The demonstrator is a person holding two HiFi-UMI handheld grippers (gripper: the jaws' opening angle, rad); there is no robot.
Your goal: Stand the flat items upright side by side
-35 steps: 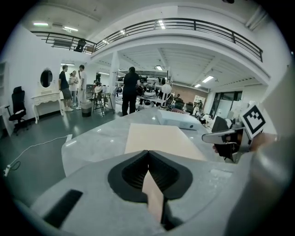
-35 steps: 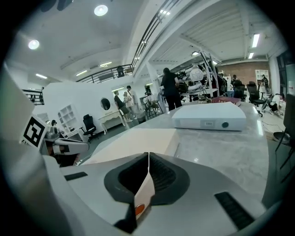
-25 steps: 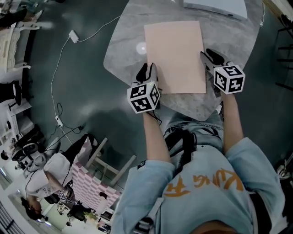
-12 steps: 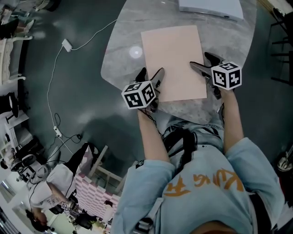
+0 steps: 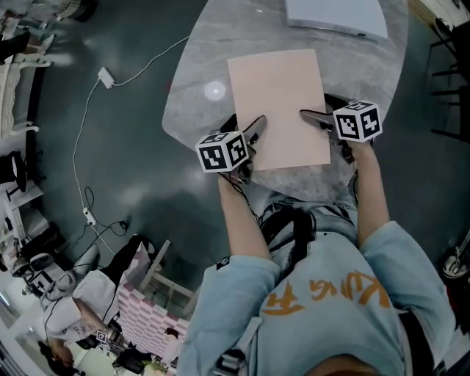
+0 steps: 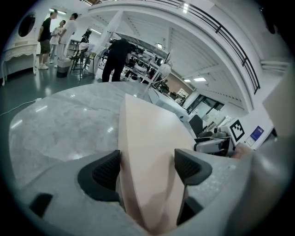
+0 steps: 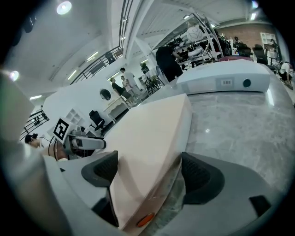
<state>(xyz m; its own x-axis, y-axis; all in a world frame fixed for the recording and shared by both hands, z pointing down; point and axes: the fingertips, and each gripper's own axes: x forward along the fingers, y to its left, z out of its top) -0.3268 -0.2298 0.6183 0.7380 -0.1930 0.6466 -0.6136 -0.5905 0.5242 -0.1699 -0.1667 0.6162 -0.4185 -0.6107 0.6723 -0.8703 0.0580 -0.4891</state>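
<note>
Pink board (image 5: 279, 103) is lying flat on the marble desk (image 5: 194, 70), right by its near edge. Left tongs (image 5: 244, 126) and right tongs (image 5: 317, 110) have just been opening. Both pairs now stand apart, with 1 near corner of the board sitting loose in each.

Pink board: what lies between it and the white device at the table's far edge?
Only bare marble tabletop, shown in the head view and the right gripper view; the pink board and the white device lie apart.

Both forearms reach forward, left gripper (image 5: 244, 126) and right gripper (image 5: 322, 110) tilted downward. Their jaws have just been opening, a board (image 5: 279, 92) loose between each pair.
</note>
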